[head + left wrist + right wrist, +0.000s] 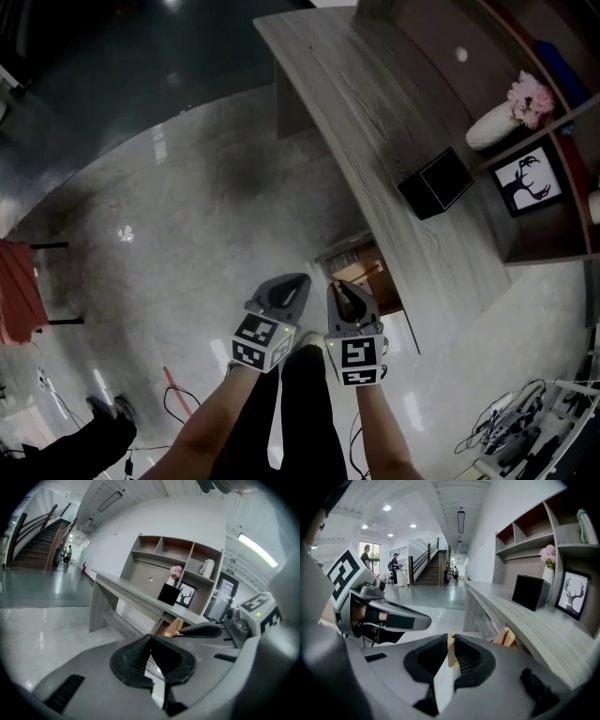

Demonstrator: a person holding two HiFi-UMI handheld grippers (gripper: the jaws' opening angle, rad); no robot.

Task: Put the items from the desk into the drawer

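Left gripper [148, 638] jaws clenched, empty; right gripper [452, 641] jaws grasp a thin wooden strip [450, 658], probably light and stiff, near the open drawer [361, 277]. The black box [436, 183] on the table [356, 103] looks rigid and smooth: pinch opposite walls
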